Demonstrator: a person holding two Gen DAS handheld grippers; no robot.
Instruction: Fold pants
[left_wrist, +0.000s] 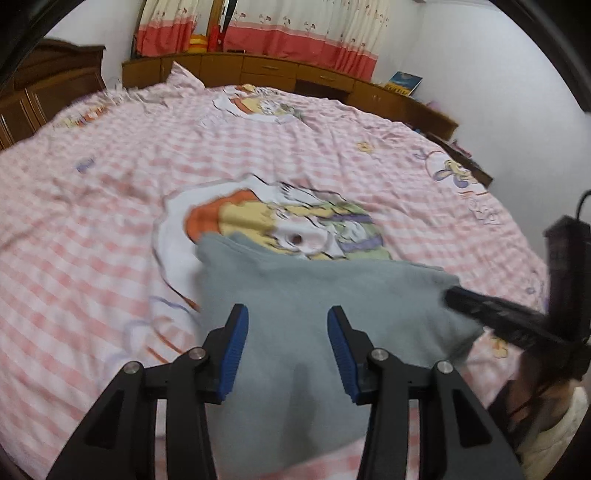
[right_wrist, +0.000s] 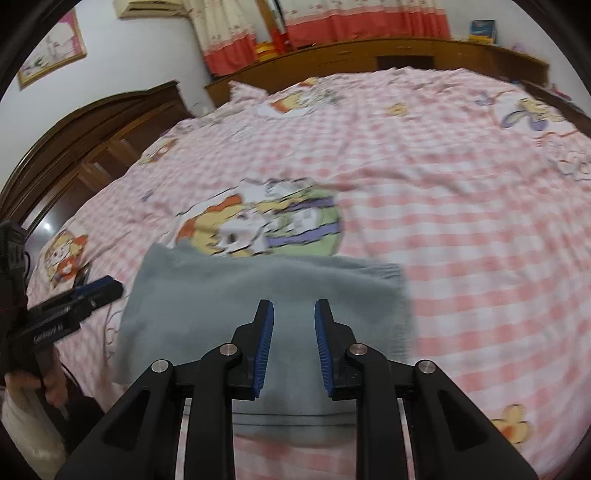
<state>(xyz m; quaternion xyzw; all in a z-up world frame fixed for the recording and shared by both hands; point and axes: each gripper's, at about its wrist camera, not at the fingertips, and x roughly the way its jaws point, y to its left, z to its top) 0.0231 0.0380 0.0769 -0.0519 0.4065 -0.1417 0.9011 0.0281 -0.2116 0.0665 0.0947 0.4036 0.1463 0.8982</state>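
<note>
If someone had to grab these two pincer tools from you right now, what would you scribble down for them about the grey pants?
Left gripper: jaws open, nothing between the pads, over the pants.
Right gripper: jaws a little apart, also empty, over the same pants.
Pants: a grey, roughly rectangular bundle on the pink checked bedspread, its far edge over the cartoon print.
Done: it looks already folded at least once and laid down.
Left: probably one more fold or a smoothing pass; the pictures are blurred, so check the edges first.
</note>
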